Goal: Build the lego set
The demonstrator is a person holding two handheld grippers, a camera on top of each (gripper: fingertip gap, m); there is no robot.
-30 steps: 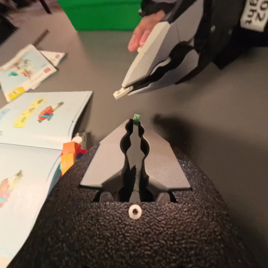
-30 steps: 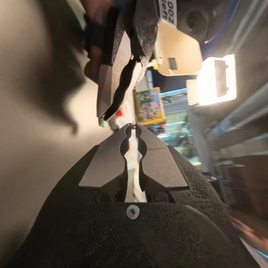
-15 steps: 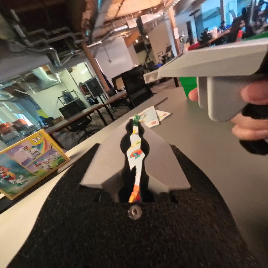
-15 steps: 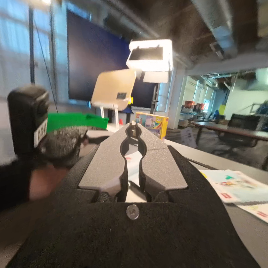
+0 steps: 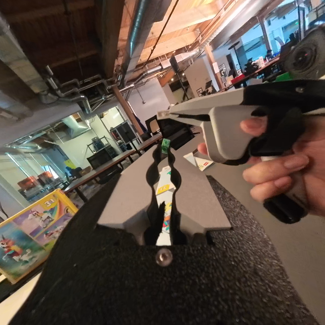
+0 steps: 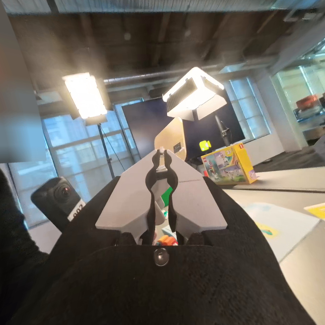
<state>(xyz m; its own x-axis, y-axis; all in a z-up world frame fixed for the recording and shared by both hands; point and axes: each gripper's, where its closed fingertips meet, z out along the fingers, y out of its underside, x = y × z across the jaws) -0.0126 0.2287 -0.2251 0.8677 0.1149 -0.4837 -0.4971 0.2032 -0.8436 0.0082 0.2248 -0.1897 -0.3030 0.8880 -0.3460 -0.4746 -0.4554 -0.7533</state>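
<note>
Table [image 5: 274, 260]: grey surface, carrying everything below; both tools are raised above it and tilted toward the room.

Set box [image 6: 228, 167]: yellow printed carton, upright at the far edge of the table in the right wrist view; at the left edge in the left wrist view.

Instruction booklets [image 6: 274, 233]: open pale-blue pages flat on the table at the right, seen from the right wrist; smaller leaflets lie farther along the surface.

Right gripper [image 5: 164, 114]: held in a hand [image 5: 284, 174], pointing leftward across the left wrist view. Jaws clenched on a white plate [image 5: 162, 114], which projects from the tips.

Left gripper [image 5: 165, 149]: jaws clenched on a green brick [image 5: 165, 146] at the very tips, just below and apart from the white plate.

Loose bricks [image 6: 166, 241]: orange, teal and red, glimpsed on the table between the right gripper's fingers.

Handling, as a judgement: both pieces are light, rigid, smooth plastic, apt to pivot or pop free under a tip pinch. Take hold across flat side walls, leaving studs and underside free for mating; press squarely.
</note>
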